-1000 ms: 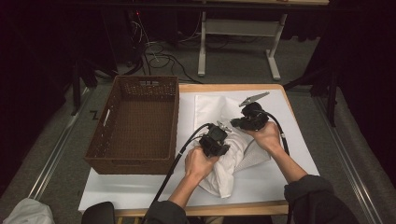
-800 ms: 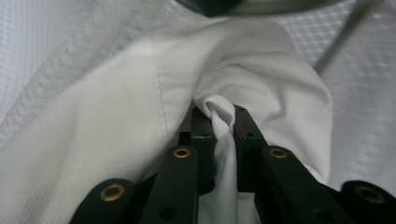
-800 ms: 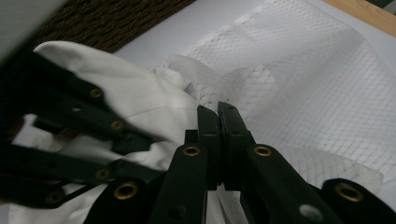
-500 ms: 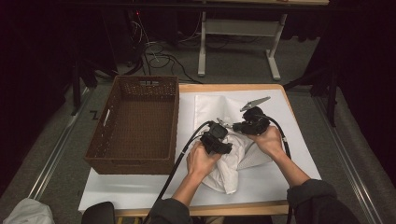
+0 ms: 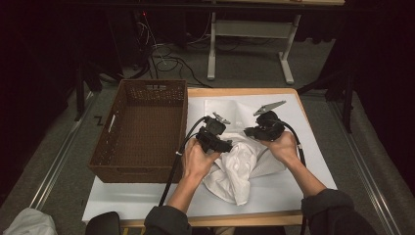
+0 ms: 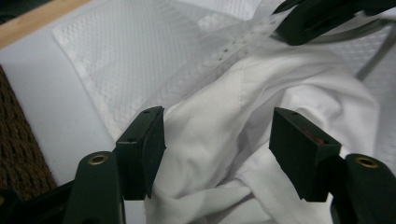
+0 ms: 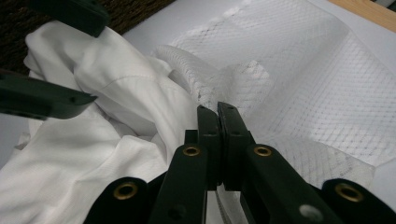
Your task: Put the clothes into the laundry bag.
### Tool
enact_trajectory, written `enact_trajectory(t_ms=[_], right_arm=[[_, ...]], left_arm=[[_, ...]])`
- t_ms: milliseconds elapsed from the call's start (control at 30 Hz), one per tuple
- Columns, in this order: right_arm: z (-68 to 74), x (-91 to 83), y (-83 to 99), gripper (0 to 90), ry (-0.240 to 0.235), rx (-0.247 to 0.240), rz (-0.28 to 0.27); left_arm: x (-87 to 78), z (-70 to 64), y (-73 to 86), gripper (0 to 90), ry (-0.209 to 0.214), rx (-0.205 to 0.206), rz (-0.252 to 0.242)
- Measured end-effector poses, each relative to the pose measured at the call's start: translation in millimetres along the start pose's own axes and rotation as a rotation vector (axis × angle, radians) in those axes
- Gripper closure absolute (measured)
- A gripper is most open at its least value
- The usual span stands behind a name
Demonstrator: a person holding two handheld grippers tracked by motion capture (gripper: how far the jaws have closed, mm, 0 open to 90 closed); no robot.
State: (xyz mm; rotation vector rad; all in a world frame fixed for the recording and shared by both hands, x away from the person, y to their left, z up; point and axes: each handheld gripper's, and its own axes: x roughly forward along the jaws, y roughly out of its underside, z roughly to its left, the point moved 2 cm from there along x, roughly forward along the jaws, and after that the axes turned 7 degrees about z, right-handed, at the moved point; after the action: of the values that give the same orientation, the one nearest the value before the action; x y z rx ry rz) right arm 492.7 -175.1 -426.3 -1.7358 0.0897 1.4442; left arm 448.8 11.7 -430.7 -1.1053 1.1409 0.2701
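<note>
On the white-covered table [image 5: 147, 200], beside the wicker basket [image 5: 139, 132], a white shirt [image 5: 235, 171] is being stuffed into a mesh laundry bag [image 7: 317, 74]. The right gripper [image 7: 218, 112] is clamped on the bag's edge; the left gripper [image 6: 217, 140] gapes over the shirt — next, pinch and push inward. The bag's opening is hard to trace.
</note>
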Motion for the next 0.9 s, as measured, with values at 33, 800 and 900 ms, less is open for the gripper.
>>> enact_trajectory(t_ms=[33,800,900], right_arm=[[0.3,0.6,-0.3,90.0,-0.001,0.0,-0.002],[13.7,0.9,-11.0,90.0,-0.042,-0.023,-0.022],[13.7,-1.5,-10.4,90.0,-0.044,-0.03,-0.023]], left_arm=[[3.4,2.6,0.1,35.4,0.002,-0.006,0.008],[43.6,-11.4,-1.9,85.3,0.306,-0.013,0.031],[47.9,-11.1,-6.7,85.0,0.281,-0.046,0.031]])
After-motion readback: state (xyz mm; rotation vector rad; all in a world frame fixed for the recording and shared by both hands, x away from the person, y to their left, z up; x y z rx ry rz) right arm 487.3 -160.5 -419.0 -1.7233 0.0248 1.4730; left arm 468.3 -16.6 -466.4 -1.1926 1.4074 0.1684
